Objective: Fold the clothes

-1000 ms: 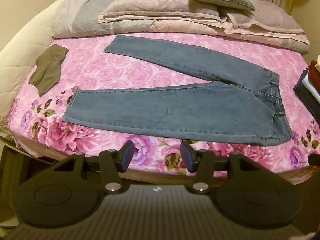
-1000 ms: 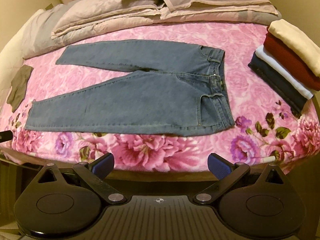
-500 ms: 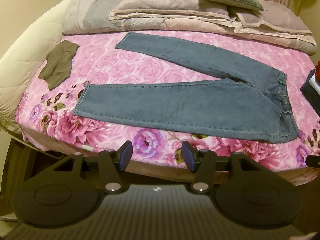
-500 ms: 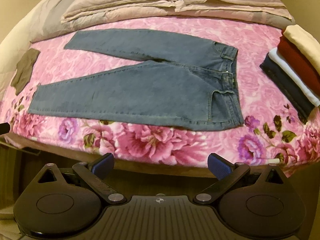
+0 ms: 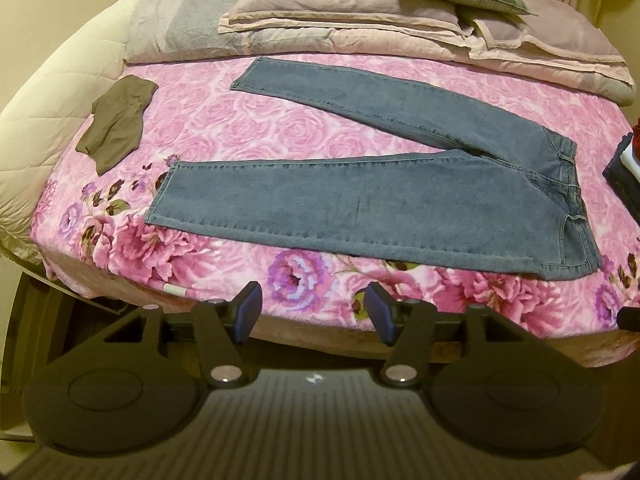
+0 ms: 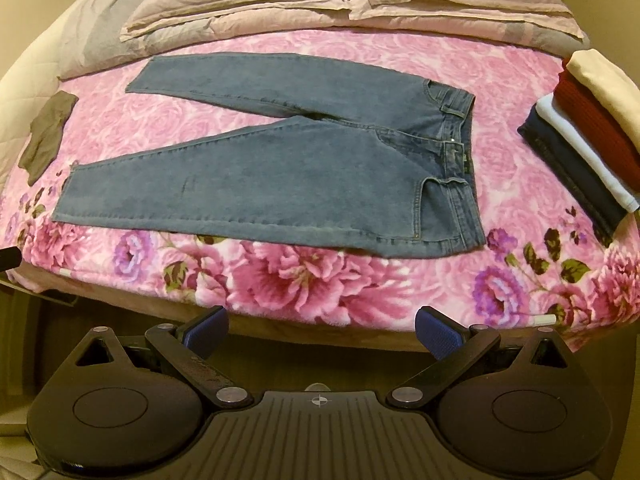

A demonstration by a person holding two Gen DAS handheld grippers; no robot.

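Far left on the bed (image 5: 208,128): a crumpled olive-brown garment (image 5: 118,122), lying alone near the quilted edge, well apart from the rest. Centre: blue jeans (image 5: 400,204) spread flat on the pink floral cover, legs splayed in a V, hems to the left, waistband to the right; the near leg runs close to the bed's front edge. Right: a stack of folded clothes (image 6: 580,132), cream on top, then red, white and navy, near the waistband but not touching it. Along the back: folded bedding and pillows (image 5: 360,12). Left gripper (image 5: 314,312) hangs off the front edge, jaws opening, nothing between them. Right gripper (image 6: 322,330) likewise clear of the bed, jaws wide apart and empty.
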